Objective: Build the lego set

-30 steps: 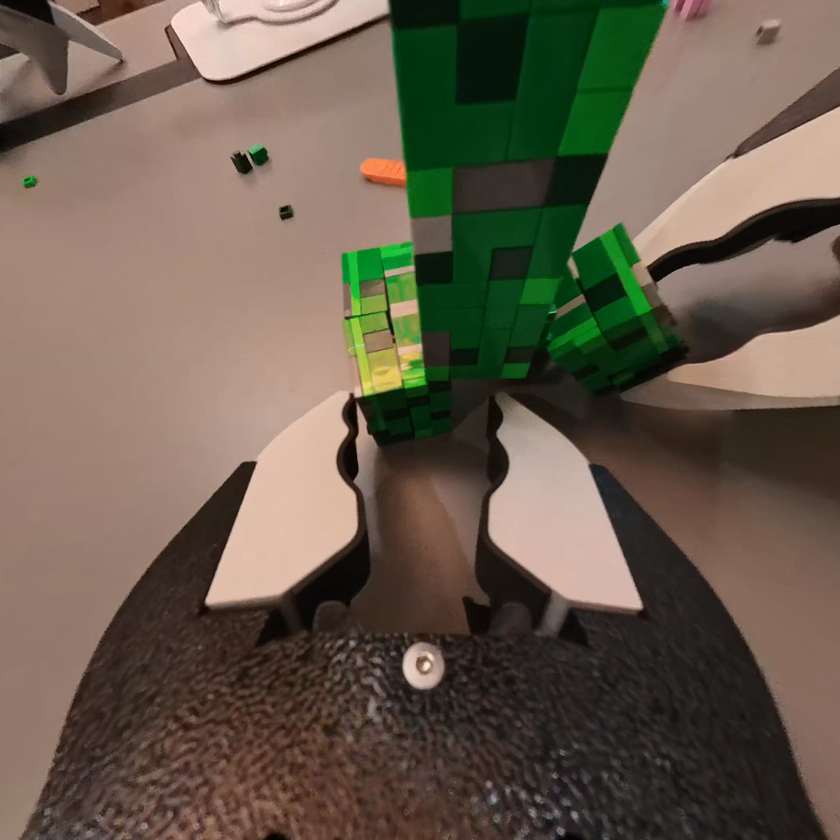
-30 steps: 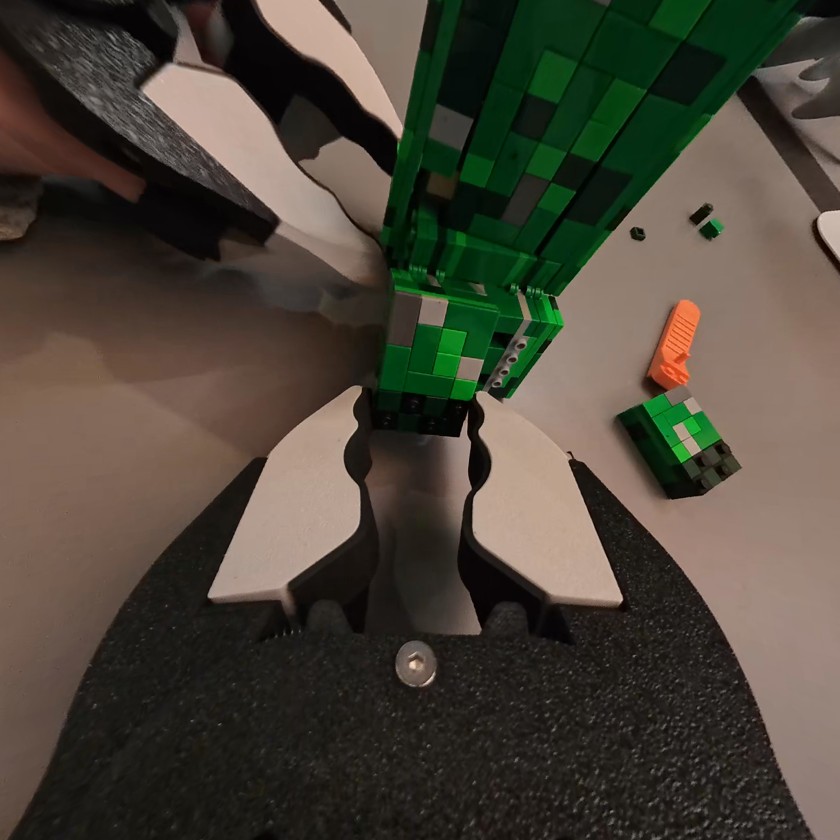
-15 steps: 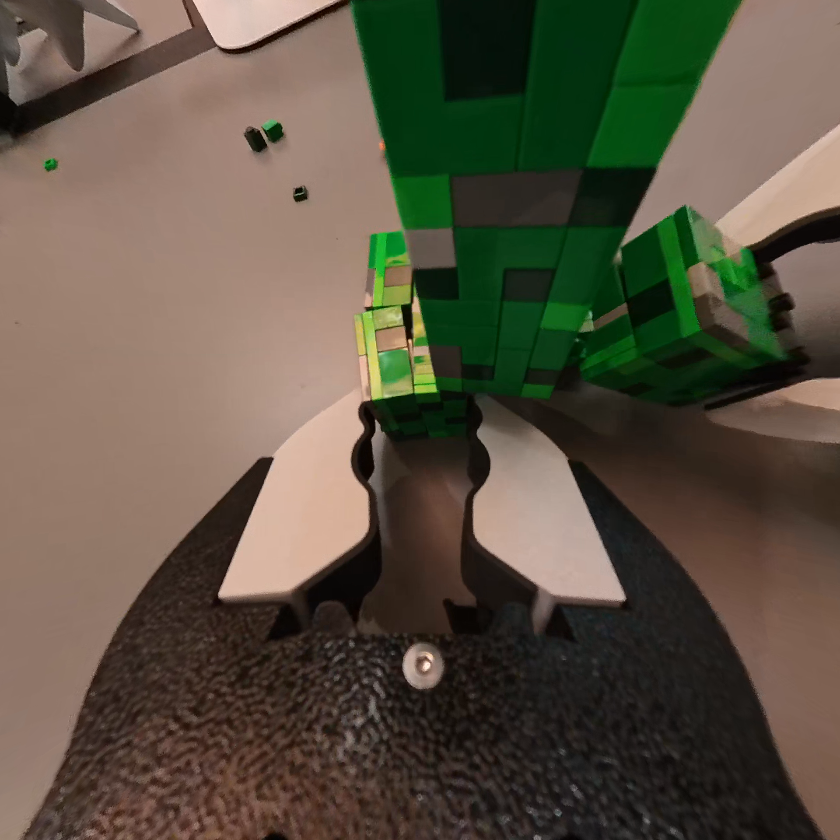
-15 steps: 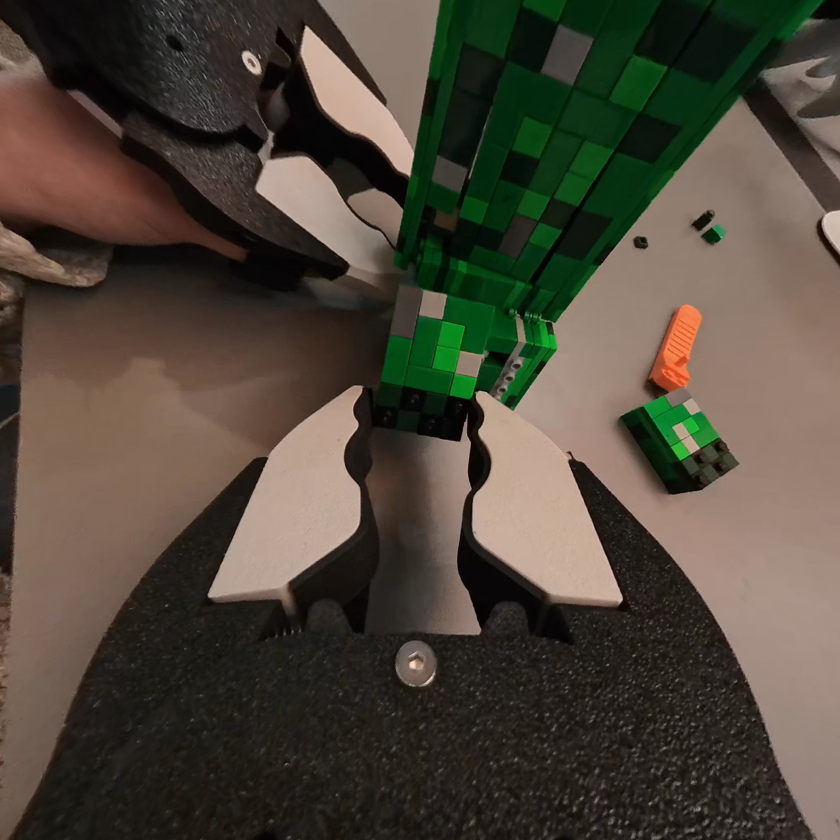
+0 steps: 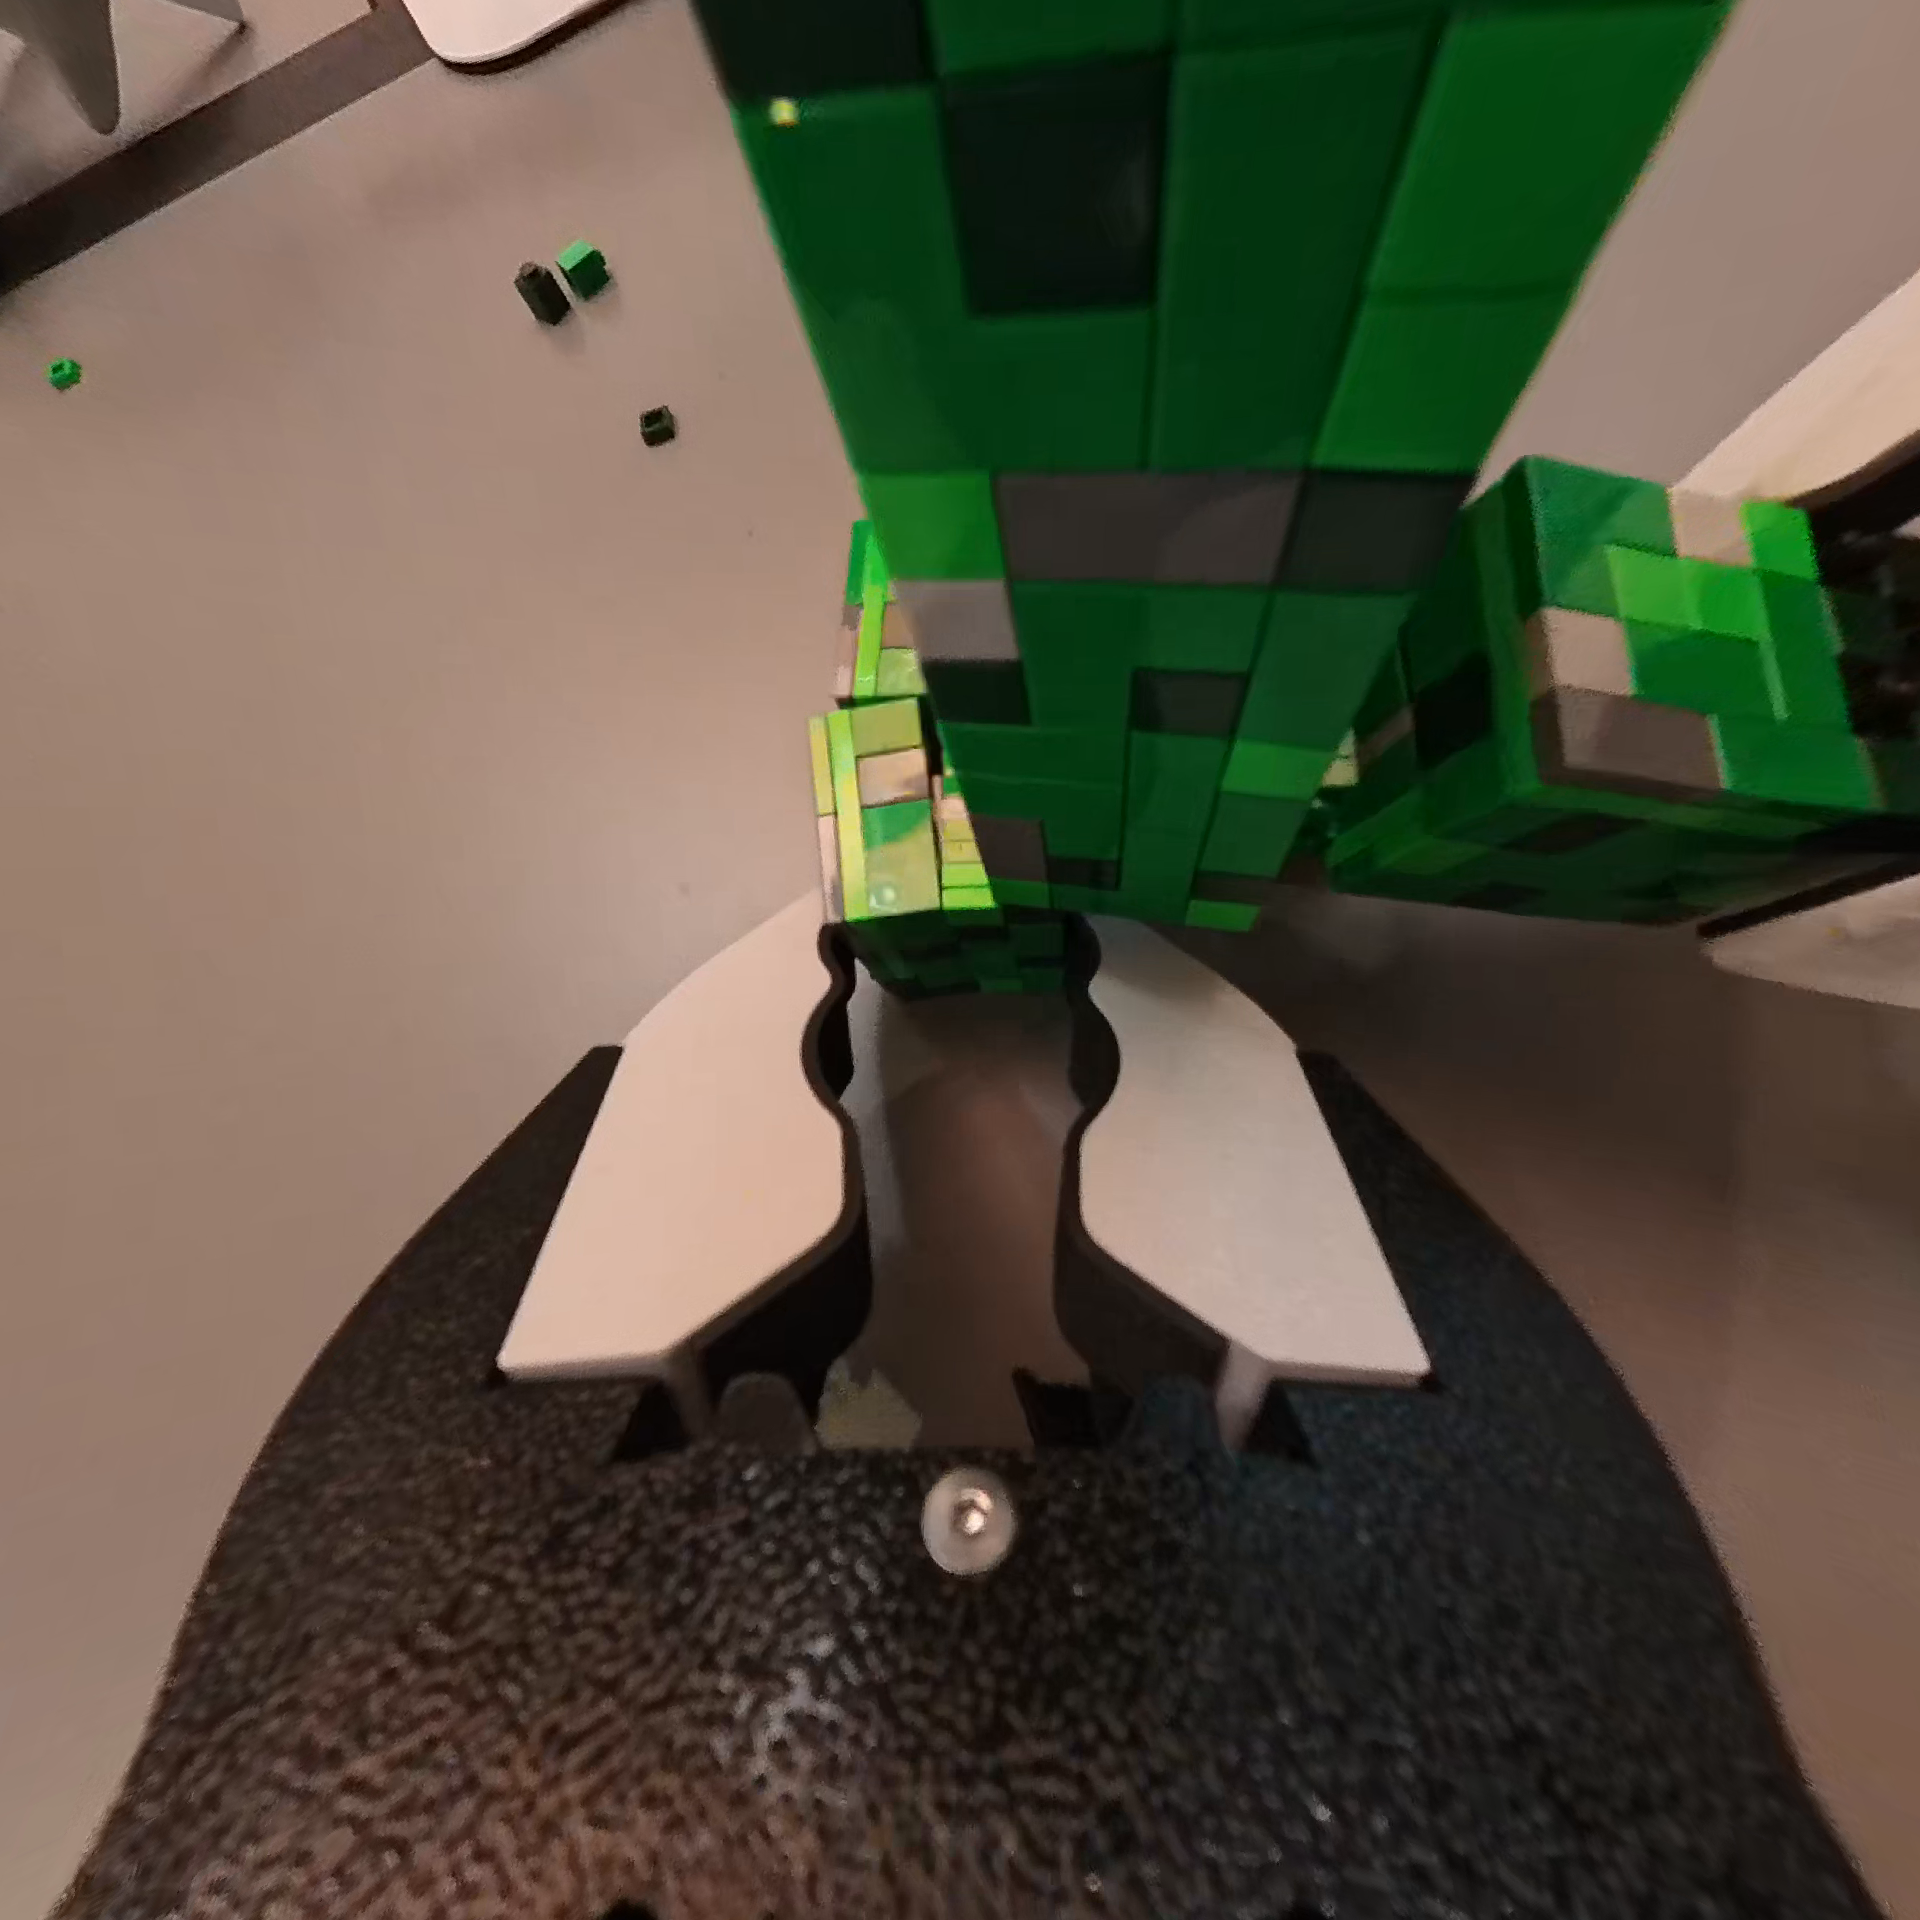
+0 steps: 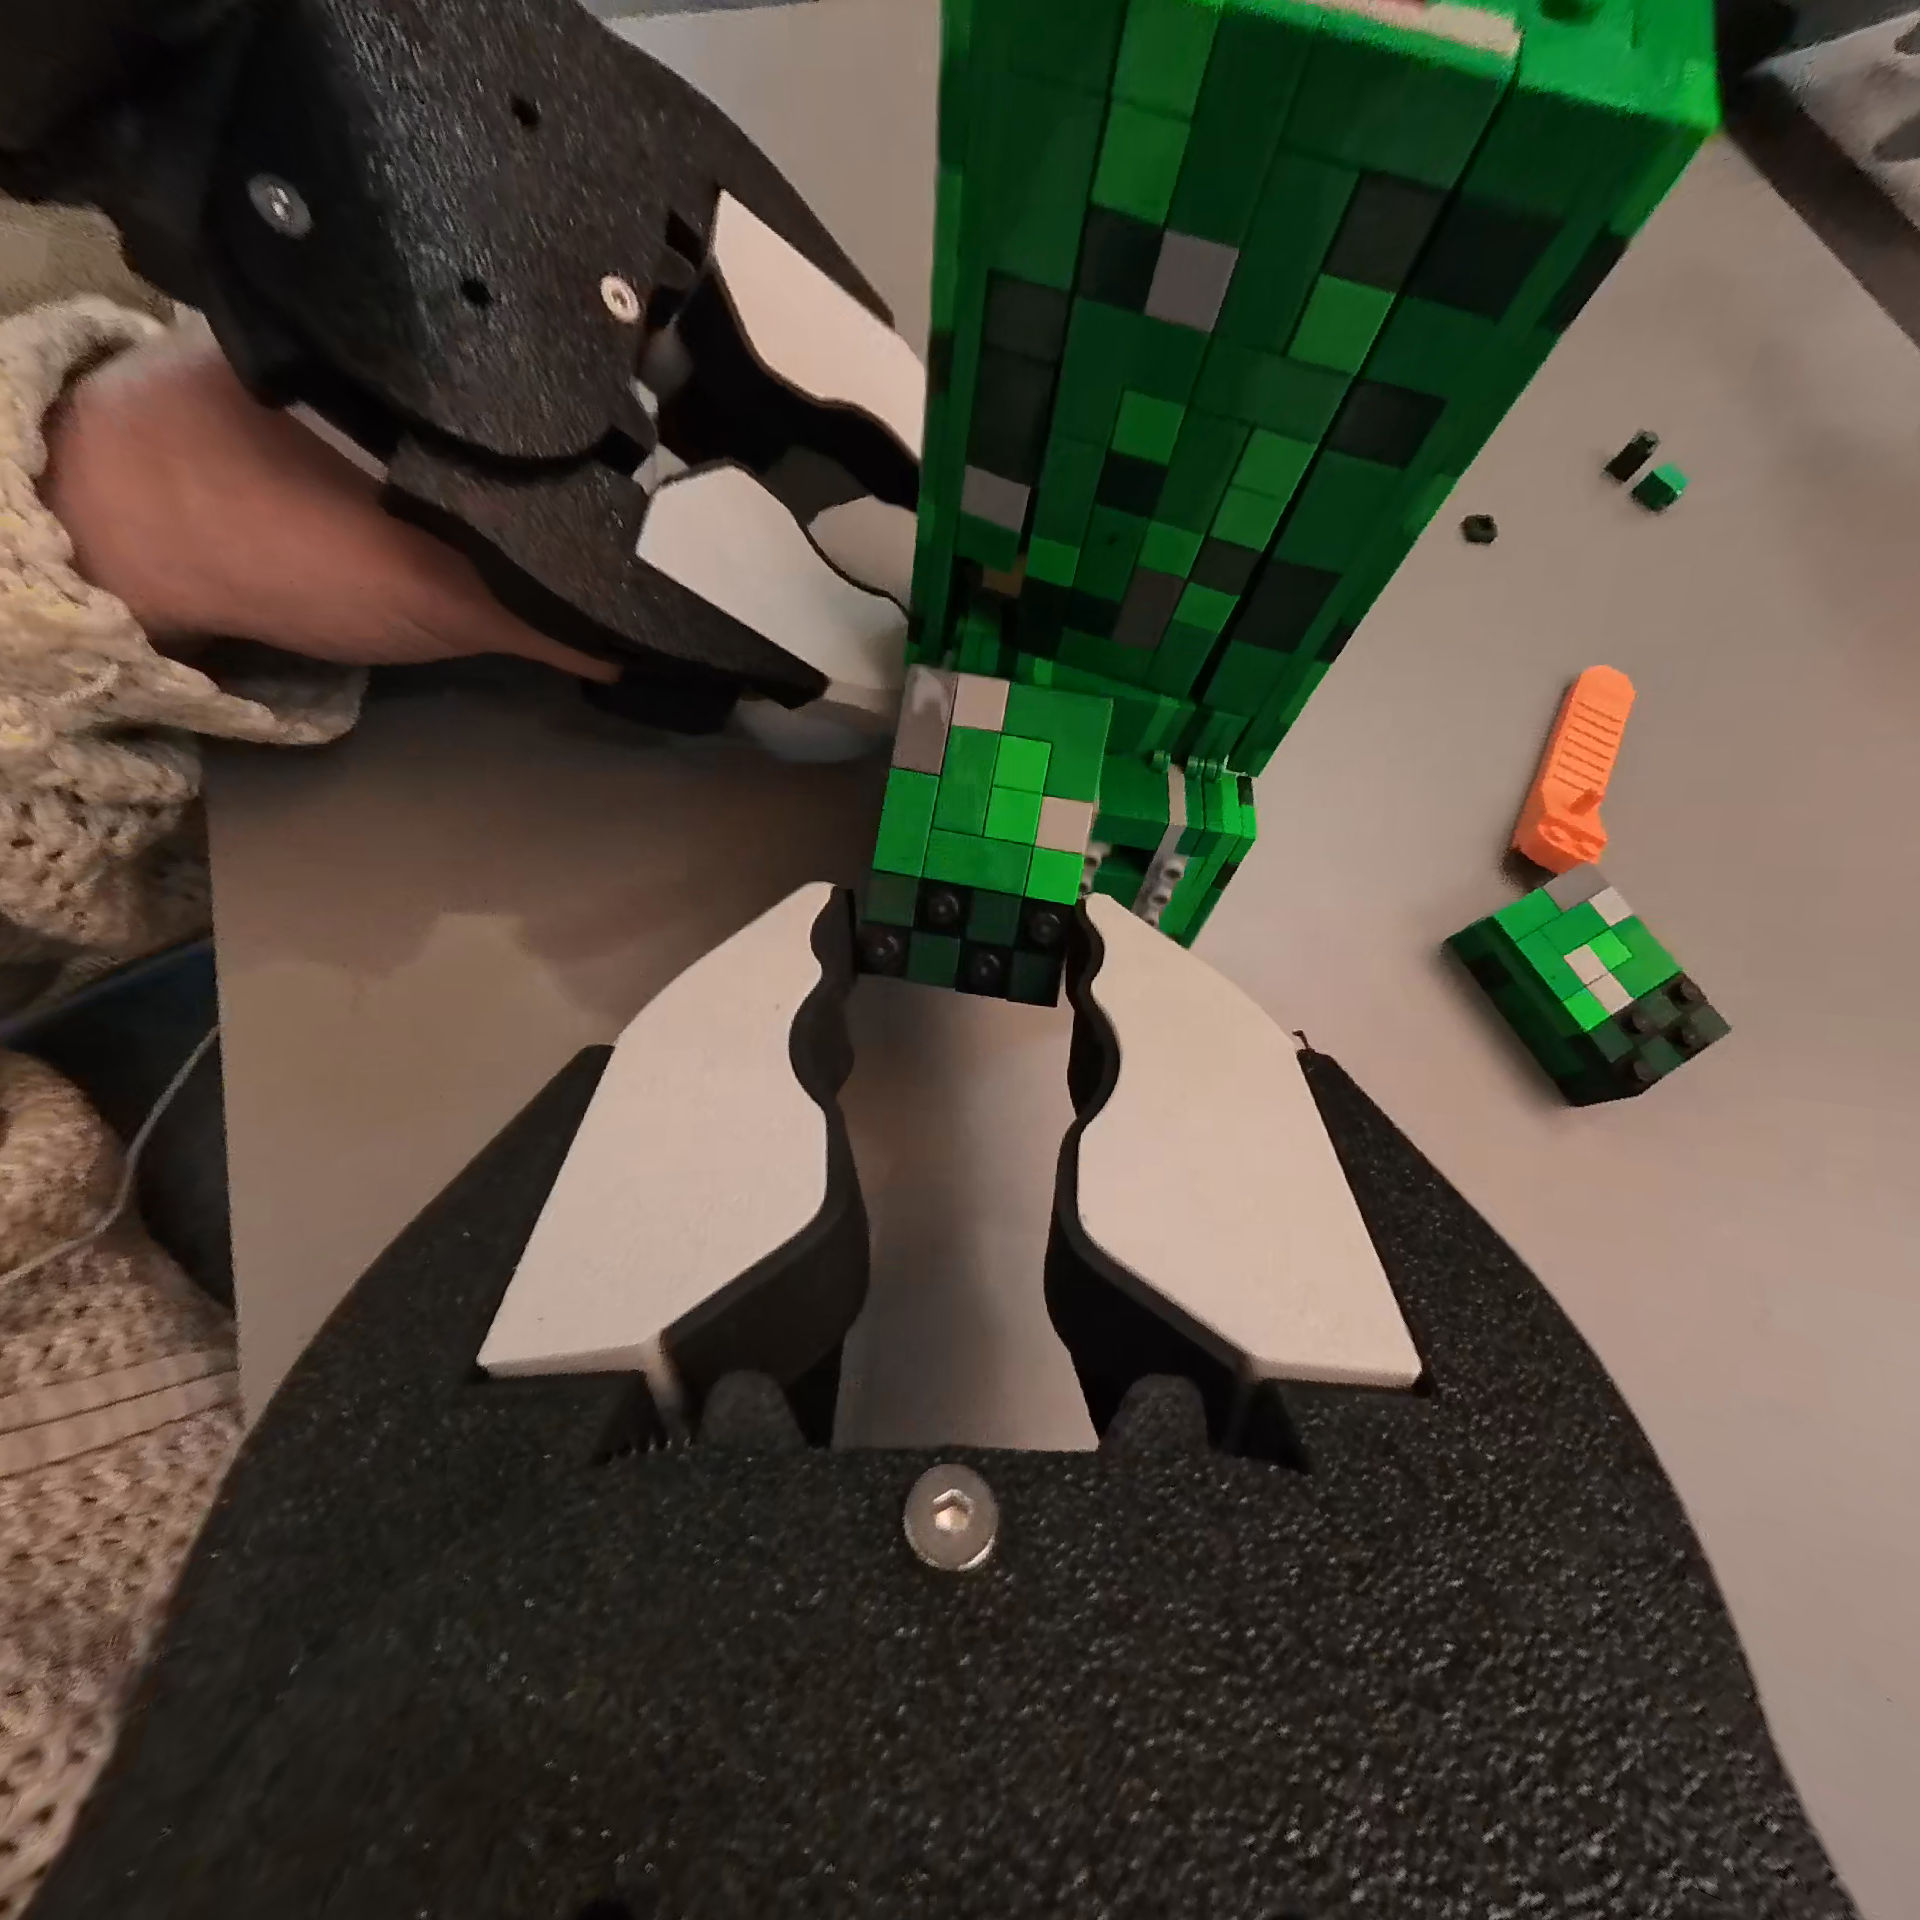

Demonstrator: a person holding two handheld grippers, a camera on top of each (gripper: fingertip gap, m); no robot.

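The tall green body (image 6: 1226, 416) of the lego figure stands on the grey table (image 6: 520, 883) and serves here as the landmark. At its foot nearest the right wrist camera, the right gripper (image 6: 961, 951) has its fingers clamped on a cube-shaped leg block (image 6: 987, 821), their tips pressing either side of its dark studded base. The grip seems chosen so the block can be pushed or swung against the body's underside, where it probably joins (the joint itself is hidden by the block).

On the other side of the body, the left gripper (image 5: 961, 961) has its fingers closed round another leg block (image 5: 914, 831) at the body's base, most likely to brace the model so that it does not tip or slide under the right gripper's push. In the right wrist view the hand (image 6: 270, 540) holding this left gripper shows beside the body, low to the table.

A third leg block (image 6: 1584, 997) lies loose on the table, well apart from the body on its far side from that hand, probably waiting its turn. Just beyond it lies the orange brick separator (image 6: 1574, 779), and farther off a few tiny loose pieces (image 6: 1647, 473). Judging by this, the legs are only partly fitted.
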